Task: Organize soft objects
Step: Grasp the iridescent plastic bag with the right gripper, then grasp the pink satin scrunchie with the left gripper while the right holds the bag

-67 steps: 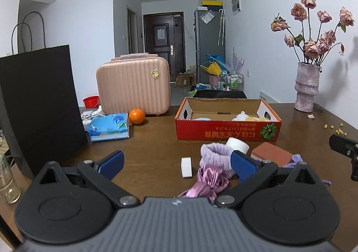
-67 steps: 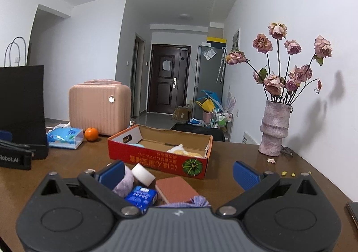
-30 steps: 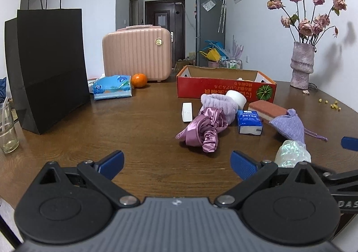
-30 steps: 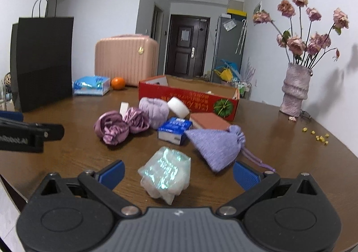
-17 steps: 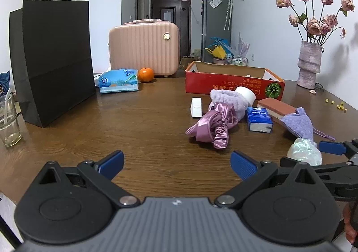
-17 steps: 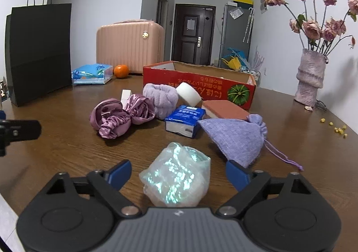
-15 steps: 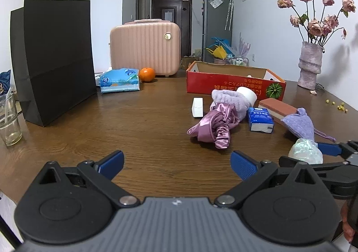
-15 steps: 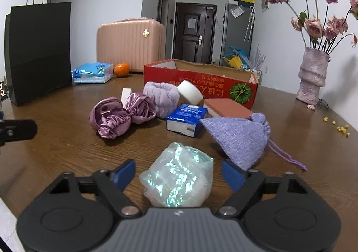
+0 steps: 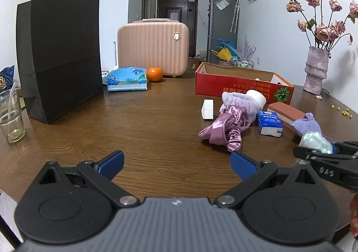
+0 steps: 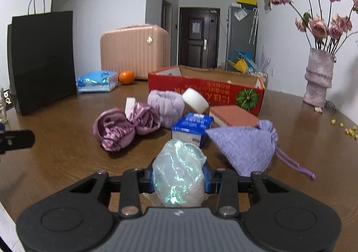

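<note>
The right gripper [image 10: 179,177] has just been closing its fingers [image 10: 207,179], which now pinch the iridescent pouch [image 10: 179,173] across its middle, low on the table [image 10: 67,146]. It looks light, crinkly and squashy (probably slippery film), so a mid-body squeeze suits it. The left gripper [image 9: 176,163] hangs spread and empty.

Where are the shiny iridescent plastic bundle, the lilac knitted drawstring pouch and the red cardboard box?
Shiny iridescent plastic bundle [image 10: 179,171]: right wrist view, crinkled front.
Lilac knitted drawstring pouch [image 10: 243,146]: right wrist view, middle of cloth.
Red cardboard box [image 10: 208,91]: right wrist view, printed front wall.
</note>
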A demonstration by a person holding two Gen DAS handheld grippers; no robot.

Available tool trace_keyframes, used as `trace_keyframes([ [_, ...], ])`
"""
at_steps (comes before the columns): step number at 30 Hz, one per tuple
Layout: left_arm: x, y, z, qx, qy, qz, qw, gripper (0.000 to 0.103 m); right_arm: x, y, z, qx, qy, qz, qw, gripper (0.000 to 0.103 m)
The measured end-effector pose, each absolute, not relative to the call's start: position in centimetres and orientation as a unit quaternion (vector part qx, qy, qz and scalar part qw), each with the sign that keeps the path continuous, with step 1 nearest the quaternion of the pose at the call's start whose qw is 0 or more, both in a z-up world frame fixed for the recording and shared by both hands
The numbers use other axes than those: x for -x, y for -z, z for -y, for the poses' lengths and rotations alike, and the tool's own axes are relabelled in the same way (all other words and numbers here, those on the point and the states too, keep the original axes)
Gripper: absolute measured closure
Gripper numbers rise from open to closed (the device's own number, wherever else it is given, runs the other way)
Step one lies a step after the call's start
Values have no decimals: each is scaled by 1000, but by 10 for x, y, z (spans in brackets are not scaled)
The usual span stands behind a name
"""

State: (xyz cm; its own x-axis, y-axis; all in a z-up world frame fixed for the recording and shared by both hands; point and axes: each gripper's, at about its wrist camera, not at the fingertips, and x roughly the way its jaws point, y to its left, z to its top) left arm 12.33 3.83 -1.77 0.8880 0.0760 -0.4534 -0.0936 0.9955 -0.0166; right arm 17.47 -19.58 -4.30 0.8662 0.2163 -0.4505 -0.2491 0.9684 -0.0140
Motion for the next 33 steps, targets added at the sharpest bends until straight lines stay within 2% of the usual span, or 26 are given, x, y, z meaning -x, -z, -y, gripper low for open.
trace_keyframes([
  [20, -179, 12, -28, 19, -32, -241, 970, 0, -223, 4, 231, 31, -114, -160, 980, 67],
  [33, -225, 15, -15, 16, -25, -254, 967, 0, -257, 15, 252, -5, -130, -143, 981, 67],
])
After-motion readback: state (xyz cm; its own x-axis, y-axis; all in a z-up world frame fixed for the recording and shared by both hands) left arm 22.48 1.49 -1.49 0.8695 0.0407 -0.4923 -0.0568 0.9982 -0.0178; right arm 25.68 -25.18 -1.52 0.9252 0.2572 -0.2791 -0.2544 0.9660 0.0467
